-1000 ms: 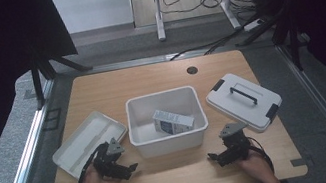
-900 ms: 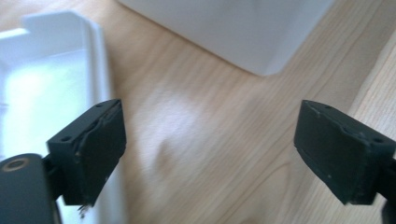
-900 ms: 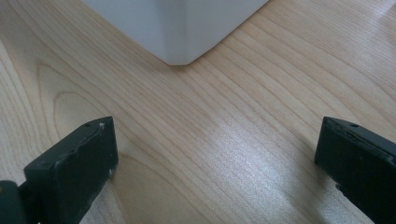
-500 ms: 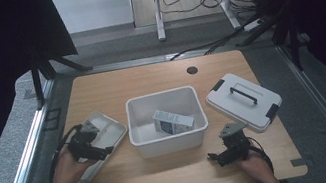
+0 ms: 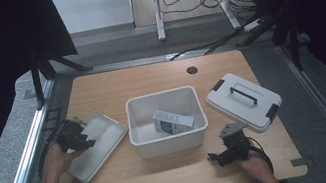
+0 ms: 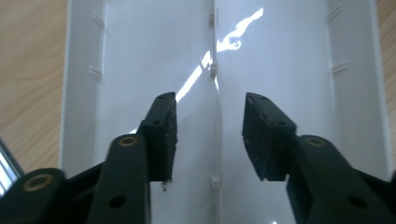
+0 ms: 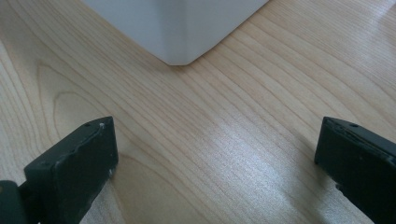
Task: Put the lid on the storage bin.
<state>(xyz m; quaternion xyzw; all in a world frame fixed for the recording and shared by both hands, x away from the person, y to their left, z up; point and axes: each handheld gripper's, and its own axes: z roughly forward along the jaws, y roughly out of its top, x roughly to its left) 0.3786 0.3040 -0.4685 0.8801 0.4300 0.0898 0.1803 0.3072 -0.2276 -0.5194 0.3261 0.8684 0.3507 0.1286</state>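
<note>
The left gripper [image 5: 73, 136] hangs over the far end of a shallow white tray [image 5: 105, 150] at the left side of the wooden table [image 5: 149, 81]. The tray is long and narrow; in the high view its long axis runs on a slant, from the table's near left edge up and away toward the white bin [image 5: 170, 141] in the middle, which it nearly touches at its right corner. In the left gripper view [image 6: 210, 140] the tray [image 6: 299, 70] stretches straight away from the jaws, its raised middle ridge [image 6: 214, 65] running lengthwise between them. The jaws have just been closing and stand partly open, one on each side of that ridge; the pads do not press on it.

The right gripper [image 5: 227, 150] rests low over the table's near edge, just in front of the bin's right corner [image 7: 180, 51]. Its jaws are spread wide with bare wood between them.

Inside the bin a small carton [image 5: 172, 120] lies on its side. A white lid with a dark handle [image 5: 244, 100] sits flat to the right of the bin.
</note>
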